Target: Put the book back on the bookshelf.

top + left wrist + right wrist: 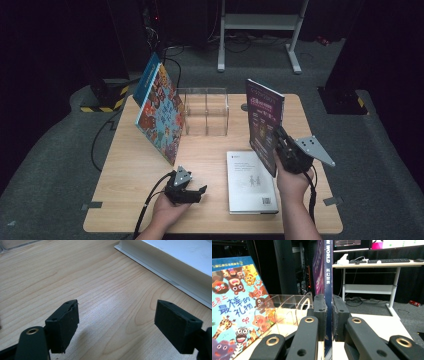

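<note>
Nearest me, my left claw [192, 192] rests low over the counter [130, 180] with its jaws spread wide and nothing between them, the bare wood showing through the gap in the left gripper view. Just beside it lies the white book [250, 182], flat on the counter, untouched; I would leave it there and keep the left claw parked clear of it, ready to steady things if needed.

My right claw [281, 142] is clenched on the purple magazine [264, 125], pinching it by its spine edge and holding it upright above the counter, just behind the white book. In the right gripper view the jaws sit flush on either side of the spine, so the grip looks square. I judge the step in hand to be carrying this magazine to the clear acrylic rack [206, 111], which stands well ahead and to the left at the counter's middle.

To do it well, I would keep the magazine vertical, line its lower edge up with one slot between the dividers, and lower slowly, since a thin floppy cover can catch on an acrylic wall. I would hold the pinch until the bottom edge seats.

Farthest off, the colourful picture book [161, 112] leans beside the rack; I would stay clear of it.
</note>
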`<state>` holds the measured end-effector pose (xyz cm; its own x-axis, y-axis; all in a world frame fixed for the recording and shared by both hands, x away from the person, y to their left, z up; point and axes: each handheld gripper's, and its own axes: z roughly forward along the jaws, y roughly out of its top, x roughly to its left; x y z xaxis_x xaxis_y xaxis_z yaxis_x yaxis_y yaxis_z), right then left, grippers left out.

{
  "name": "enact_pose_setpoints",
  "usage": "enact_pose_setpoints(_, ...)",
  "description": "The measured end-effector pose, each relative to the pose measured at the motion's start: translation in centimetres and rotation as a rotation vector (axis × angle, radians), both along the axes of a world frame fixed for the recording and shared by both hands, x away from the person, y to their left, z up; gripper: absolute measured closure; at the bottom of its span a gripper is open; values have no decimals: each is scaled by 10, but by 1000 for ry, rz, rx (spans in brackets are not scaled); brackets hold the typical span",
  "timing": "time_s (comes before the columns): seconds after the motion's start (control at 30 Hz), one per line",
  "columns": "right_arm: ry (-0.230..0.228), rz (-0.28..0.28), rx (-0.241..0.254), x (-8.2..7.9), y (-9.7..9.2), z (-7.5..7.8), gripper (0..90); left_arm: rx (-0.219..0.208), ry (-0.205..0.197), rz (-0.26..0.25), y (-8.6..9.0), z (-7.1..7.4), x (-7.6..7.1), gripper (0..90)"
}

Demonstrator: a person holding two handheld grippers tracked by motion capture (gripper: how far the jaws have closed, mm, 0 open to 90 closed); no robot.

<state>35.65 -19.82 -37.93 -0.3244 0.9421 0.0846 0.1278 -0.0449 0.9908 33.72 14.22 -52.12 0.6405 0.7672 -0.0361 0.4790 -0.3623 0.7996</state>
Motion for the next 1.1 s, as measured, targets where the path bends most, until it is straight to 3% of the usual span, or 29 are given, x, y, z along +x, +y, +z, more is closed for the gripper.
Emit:
enact_pose_setpoints(0.53,0,-1,-55,-44,-8,-20,841,7,9,-7,0,0,2,206)
enact_pose_setpoints(0.8,-11,-5,-37,-56,-11,-30,841,-8,18,-8,-1,-1,1,209)
enact_pose_setpoints(1.1,14,-8,-20,-61,-20,-34,841,-15,25,4,-1,-1,1,206)
